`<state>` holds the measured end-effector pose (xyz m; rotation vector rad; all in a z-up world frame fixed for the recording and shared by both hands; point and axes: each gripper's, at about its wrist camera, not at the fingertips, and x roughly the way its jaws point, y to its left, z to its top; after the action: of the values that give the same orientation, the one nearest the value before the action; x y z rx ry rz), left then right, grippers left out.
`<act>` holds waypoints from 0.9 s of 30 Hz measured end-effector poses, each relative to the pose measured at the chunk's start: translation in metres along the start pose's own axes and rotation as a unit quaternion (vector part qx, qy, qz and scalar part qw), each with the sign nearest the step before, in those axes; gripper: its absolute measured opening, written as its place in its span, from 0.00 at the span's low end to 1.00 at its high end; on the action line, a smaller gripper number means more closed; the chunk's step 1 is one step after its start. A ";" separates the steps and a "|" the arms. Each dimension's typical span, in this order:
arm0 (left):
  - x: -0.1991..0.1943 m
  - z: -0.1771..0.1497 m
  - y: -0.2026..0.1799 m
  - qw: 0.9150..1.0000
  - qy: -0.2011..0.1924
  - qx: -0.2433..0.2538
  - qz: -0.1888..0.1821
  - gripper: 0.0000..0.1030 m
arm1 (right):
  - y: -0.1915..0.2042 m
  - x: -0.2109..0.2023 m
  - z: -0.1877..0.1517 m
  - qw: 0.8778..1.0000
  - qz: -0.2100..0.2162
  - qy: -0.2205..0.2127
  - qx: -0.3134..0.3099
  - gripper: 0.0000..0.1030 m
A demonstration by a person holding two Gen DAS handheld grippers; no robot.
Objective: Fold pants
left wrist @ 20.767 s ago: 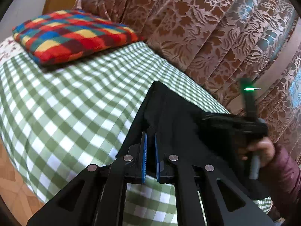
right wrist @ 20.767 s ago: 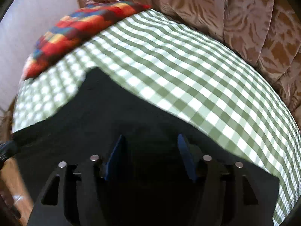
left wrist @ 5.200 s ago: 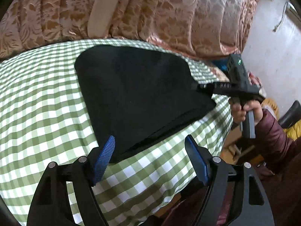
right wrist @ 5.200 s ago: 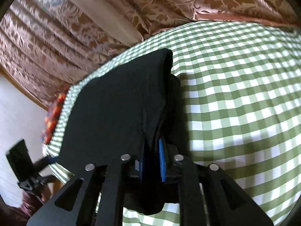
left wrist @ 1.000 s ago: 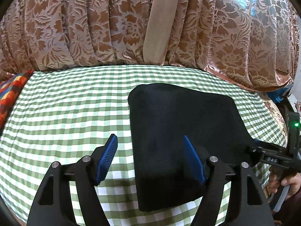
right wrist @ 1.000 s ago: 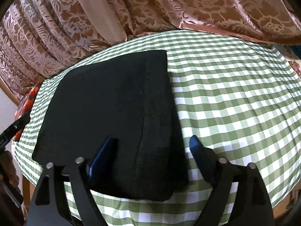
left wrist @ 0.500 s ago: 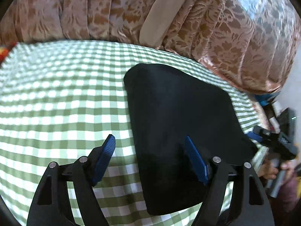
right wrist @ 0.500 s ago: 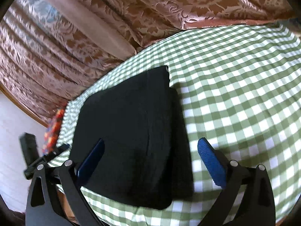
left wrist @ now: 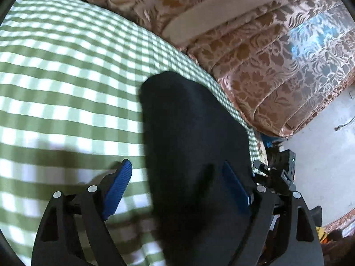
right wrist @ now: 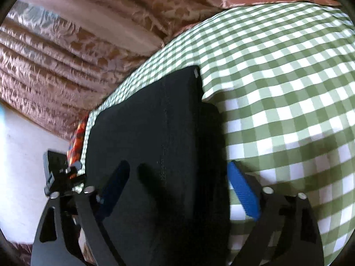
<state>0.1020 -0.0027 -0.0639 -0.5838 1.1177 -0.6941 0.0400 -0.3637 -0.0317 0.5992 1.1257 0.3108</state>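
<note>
Lying folded on the green-check sheet (left wrist: 66,84), the black pants (left wrist: 190,137) form a compact dark block near the bed's edge. Their near end is cut off by the bottom of both views. Folds and layers are hard to read in the left view, uniformly black and blurred. The right view shows one seam line running along the top layer and a lower layer sticking out on the sheet side.

Left gripper (left wrist: 177,188): jaws wide, just been opening. One blue pad over the sheet, the other over the pants; the pants' side edge lies between them. No pad presses on cloth.

Right gripper (right wrist: 179,190): jaws wide, though they have just been closing. It straddles the opposite side edge of the pants. Contact not evident.

Curtain (left wrist: 266,62) behind the bed. A pillow (right wrist: 76,139) shows only as a red sliver past the pants. Both frames motion-blurred.
</note>
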 end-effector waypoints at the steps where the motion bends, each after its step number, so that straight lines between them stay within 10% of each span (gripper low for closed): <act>1: 0.006 0.000 -0.002 1.000 0.011 0.004 -0.010 0.80 | 0.000 0.005 -0.002 1.000 -0.002 0.007 -0.006 0.73; 5: 0.038 -0.009 -0.019 0.997 0.049 0.057 -0.009 0.64 | 0.007 0.003 -0.005 1.000 0.006 -0.003 -0.030 0.48; 10: 0.014 -0.010 -0.036 0.997 0.000 0.077 -0.024 0.40 | 0.043 -0.011 0.005 0.996 -0.010 -0.020 -0.084 0.38; 17: -0.036 0.026 -0.064 0.990 -0.069 0.122 -0.025 0.38 | 0.082 0.008 0.069 0.990 0.016 -0.046 -0.130 0.38; 27: -0.036 0.124 -0.011 0.988 -0.078 0.113 0.078 0.44 | 0.069 0.128 0.155 0.993 -0.018 0.002 -0.115 0.47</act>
<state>0.2063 0.0263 0.0069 -0.3473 0.9144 -0.6181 0.2380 -0.2869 -0.0402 0.3734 1.0848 0.4040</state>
